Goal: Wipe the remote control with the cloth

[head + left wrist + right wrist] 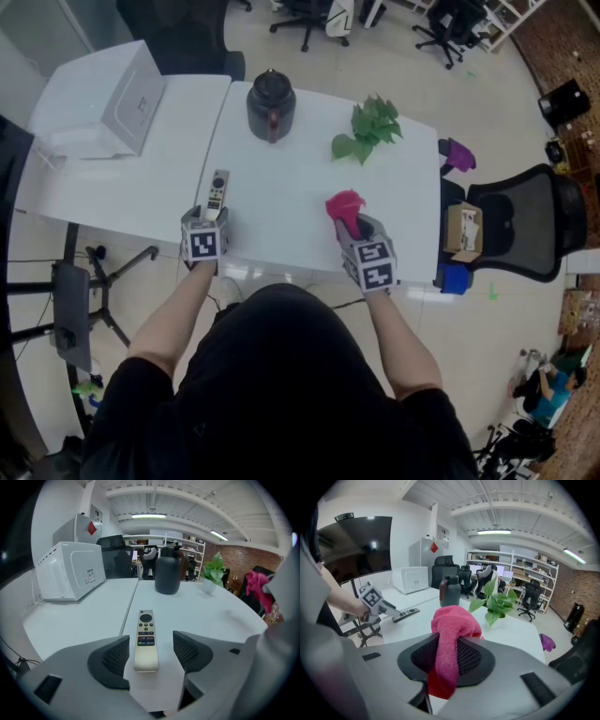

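Observation:
A pale gold remote control (145, 639) lies flat on the white table (281, 206), lengthwise between the jaws of my left gripper (150, 654). Those jaws stand wide, with a clear gap to the remote on each side. In the head view the remote (217, 194) pokes out just beyond the left gripper (205, 228) near the table's front edge. My right gripper (452, 660) is shut on a pink cloth (452, 637), which bunches above the jaws and hangs below them. From the head, the cloth (345, 210) sits over the table's front right, above the right gripper (359, 230).
A dark kettle (271, 105) and a green plant (369, 129) stand at the table's far side. A white microwave (112, 98) sits on the adjoining desk to the left. A black office chair (525, 225) with a cardboard box stands right of the table.

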### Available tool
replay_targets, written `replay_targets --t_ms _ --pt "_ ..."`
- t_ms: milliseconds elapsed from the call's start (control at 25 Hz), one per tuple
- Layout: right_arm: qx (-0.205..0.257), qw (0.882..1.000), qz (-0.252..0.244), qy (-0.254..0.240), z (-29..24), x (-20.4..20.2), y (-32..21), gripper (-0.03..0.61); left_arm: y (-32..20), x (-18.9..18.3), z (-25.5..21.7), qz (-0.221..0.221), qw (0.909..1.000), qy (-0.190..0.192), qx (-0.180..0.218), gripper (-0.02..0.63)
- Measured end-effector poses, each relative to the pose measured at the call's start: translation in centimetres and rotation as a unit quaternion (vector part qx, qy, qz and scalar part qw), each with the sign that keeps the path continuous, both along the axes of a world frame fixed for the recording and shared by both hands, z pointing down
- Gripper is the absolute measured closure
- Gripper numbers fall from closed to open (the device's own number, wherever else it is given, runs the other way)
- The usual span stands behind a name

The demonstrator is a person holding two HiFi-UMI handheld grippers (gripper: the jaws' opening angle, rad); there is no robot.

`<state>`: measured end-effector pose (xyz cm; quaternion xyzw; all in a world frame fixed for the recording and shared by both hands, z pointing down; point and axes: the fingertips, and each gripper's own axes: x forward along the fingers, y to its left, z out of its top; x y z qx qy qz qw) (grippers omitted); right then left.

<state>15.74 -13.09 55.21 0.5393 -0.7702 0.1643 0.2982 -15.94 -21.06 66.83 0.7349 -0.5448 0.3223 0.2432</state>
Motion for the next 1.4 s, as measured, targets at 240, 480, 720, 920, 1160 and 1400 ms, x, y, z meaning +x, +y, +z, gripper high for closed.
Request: replay_targets --t_ms 240,480,720,920,1160,1400 --pt "-0.087 0.996 0.006 0.031 7.7 1.1 -2.4 0.479 3.0 1.6 -6.3 0.019 0.9960 0.064 0.060 0.318" --pt "-0.158 0.984 0.018 0.075 13.0 2.2 -2.8 0.474 6.1 2.4 -10.2 0.037 0.9924 0.081 0.085 0.318" --pt "-0.172 0.980 0.038 0.092 14.6 3.3 -3.0 0.430 7.0 2.3 -11.8 0.044 0.9913 0.073 0.101 0.318" --pt "-0.146 0.985 0.056 0.071 12.9 4.9 -2.1 0.413 6.4 2.6 -13.0 0.052 0.9879 0.063 0.132 0.318" --pt "0.022 0.998 0.052 0.019 2.1 3.0 -1.6 0.413 5.3 4.2 -16.1 0.095 0.9760 0.050 0.189 0.318" --pt "0.125 0.991 -0.014 -0.042 -8.2 -3.8 -0.1 0.416 5.6 8.4 -20.9 0.173 0.9516 0.051 0.249 0.318"
